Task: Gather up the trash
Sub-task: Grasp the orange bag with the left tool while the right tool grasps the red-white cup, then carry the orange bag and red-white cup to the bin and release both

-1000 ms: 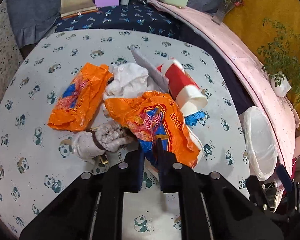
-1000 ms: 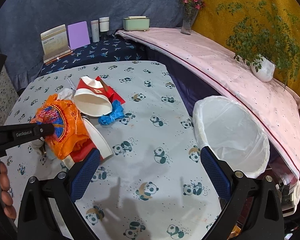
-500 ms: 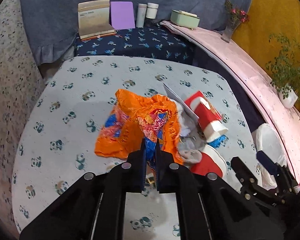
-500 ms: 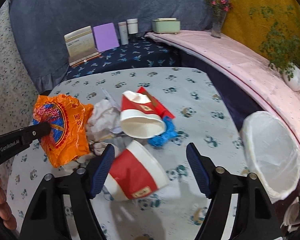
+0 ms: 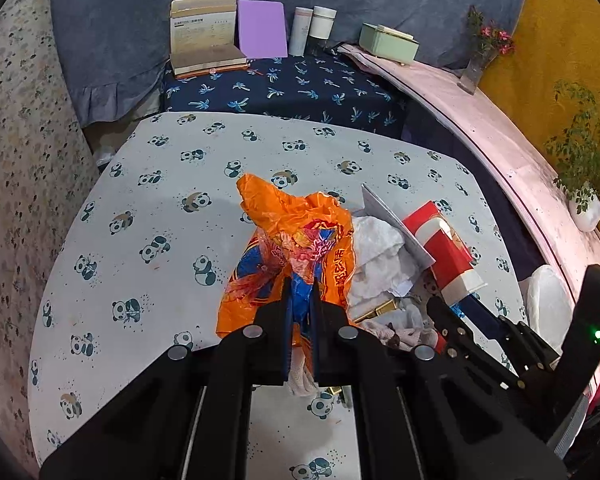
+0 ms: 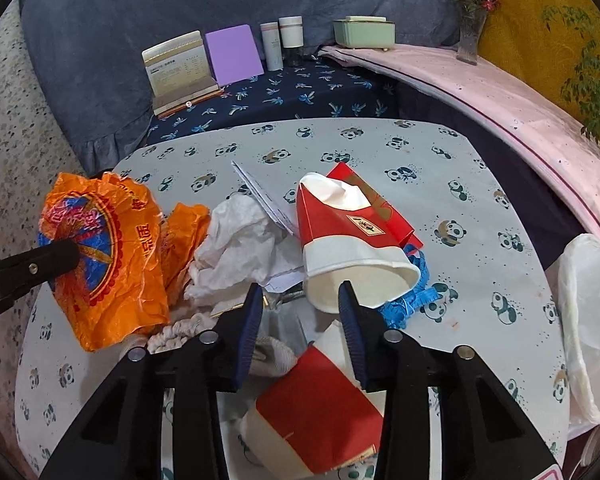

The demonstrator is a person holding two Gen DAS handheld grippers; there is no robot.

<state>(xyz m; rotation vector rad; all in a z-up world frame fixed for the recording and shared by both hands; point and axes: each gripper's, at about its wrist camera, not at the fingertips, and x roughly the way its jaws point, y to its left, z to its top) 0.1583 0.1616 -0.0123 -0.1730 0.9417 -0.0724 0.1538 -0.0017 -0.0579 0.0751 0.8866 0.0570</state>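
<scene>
My left gripper point(image 5: 300, 292) is shut on an orange snack wrapper point(image 5: 300, 232) and holds it up over the panda-print table point(image 5: 160, 208); the wrapper also shows in the right wrist view point(image 6: 112, 240). My right gripper point(image 6: 300, 300) is open and empty, low over the trash pile. Under it lie a red-and-white paper cup point(image 6: 340, 240), a second such cup point(image 6: 316, 412), crumpled white tissue point(image 6: 240, 236), a blue scrap point(image 6: 408, 300) and a knit rag point(image 6: 180, 332). A second orange wrapper point(image 6: 184, 232) lies behind the held one.
A white-lined trash bin point(image 6: 592, 320) stands off the table's right edge. Behind the table are a book point(image 5: 204, 36), a purple pad point(image 5: 262, 34), two bottles point(image 5: 314, 30) and a green box point(image 5: 388, 42). A pink-covered ledge point(image 5: 480, 120) with plants runs along the right.
My left gripper has lifted the orange wrapper up and back from the pile. My right gripper has moved left over the cups and its fingers have narrowed.
</scene>
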